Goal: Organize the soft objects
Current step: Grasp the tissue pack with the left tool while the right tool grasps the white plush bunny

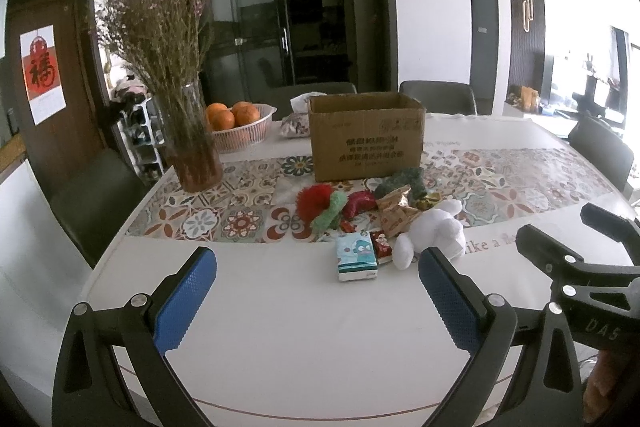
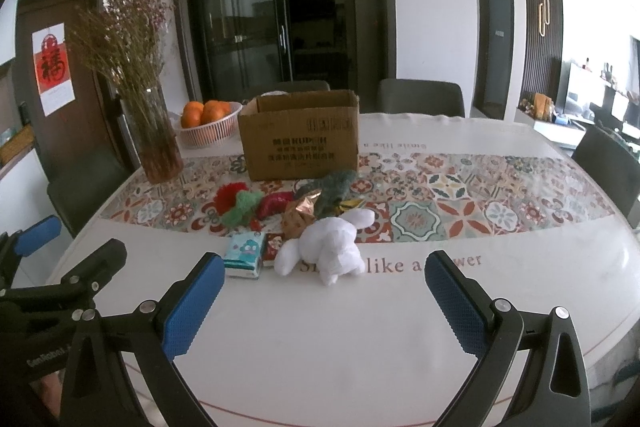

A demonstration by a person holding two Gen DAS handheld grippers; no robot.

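Tablecloth [image 2: 400,291] reads "like a" — door poster [image 1: 40,71] shows 福 — the right claw [image 1: 600,267] body reads "DAS".

Vase of dried flowers [image 1: 188,131], basket of oranges [image 1: 240,125], chairs [image 2: 420,97]

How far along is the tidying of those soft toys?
Nothing looks done yet: the white plush animal, green fuzzy toy and red fluffy toy lie on the table in front of the brown cardboard box. Left gripper and right gripper are open, holding nothing. All sorting remains.
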